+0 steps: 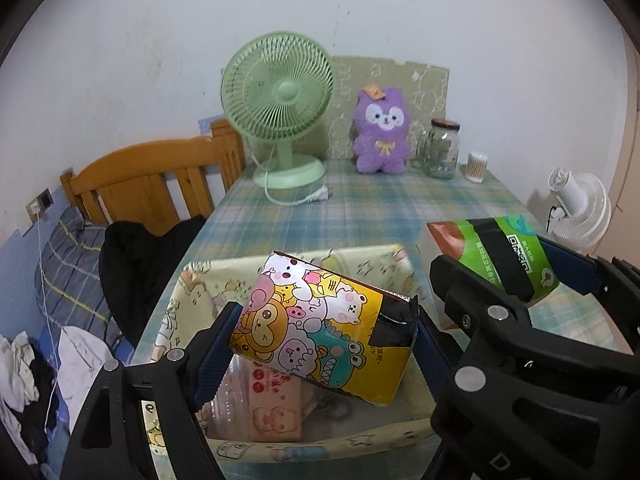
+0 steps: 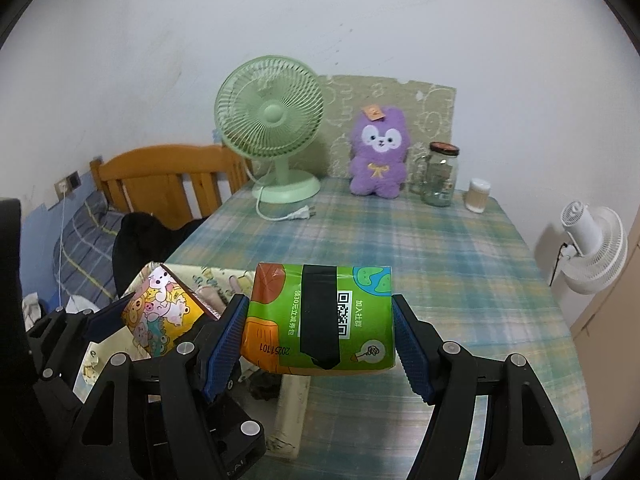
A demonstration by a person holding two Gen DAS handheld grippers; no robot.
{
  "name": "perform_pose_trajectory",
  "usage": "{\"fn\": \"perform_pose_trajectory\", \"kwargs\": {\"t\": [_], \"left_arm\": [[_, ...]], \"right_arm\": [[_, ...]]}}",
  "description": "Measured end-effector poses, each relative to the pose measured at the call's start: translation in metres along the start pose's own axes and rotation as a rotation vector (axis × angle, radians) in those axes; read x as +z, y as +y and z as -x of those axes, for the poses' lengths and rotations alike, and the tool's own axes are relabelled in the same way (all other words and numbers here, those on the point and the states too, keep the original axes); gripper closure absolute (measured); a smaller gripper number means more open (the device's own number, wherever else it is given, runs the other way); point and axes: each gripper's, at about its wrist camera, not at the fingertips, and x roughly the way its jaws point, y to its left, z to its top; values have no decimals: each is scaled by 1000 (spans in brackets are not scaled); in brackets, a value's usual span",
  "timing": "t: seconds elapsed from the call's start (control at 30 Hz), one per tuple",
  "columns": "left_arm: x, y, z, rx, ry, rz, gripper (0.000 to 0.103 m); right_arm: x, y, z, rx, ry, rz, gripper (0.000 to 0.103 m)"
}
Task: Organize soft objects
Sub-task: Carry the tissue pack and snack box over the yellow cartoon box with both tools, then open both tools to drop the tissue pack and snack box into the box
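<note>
Tissue packs fill both my grippers. My left gripper (image 1: 324, 344) has its jaws pinching a yellow cartoon tissue pack (image 1: 320, 328), held tilted over the open cloth basket (image 1: 192, 280). Another pack (image 1: 272, 408) lies down inside that basket. My right gripper (image 2: 318, 332) has its jaws pinching a green tissue pack (image 2: 320, 316), just beside the basket's right edge and above the worktop (image 2: 420, 240). The two grippers sit close together, side by side. Past the basket, the checked worktop is bare in the middle. At its far edge stand a green fan (image 2: 272, 120), a purple plush toy (image 2: 380, 152), a glass jar (image 2: 440, 176) and a small tub (image 2: 478, 196). A bed (image 1: 72, 276) runs along the left edge.
</note>
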Motion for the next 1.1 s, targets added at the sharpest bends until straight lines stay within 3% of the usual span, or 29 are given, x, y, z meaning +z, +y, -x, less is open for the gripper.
{"fn": "perform_pose_trajectory", "kwargs": {"t": [0.33, 0.67, 1.1], "left_arm": [[-13, 22, -12, -4, 42, 49, 14], [-19, 41, -12, 70, 52, 38, 6], [-21, 75, -46, 158, 101, 24, 2]], "right_arm": [[-8, 21, -21, 54, 56, 28, 30], [-10, 44, -32, 92, 68, 68, 30], [-10, 69, -64, 139, 125, 83, 29]]}}
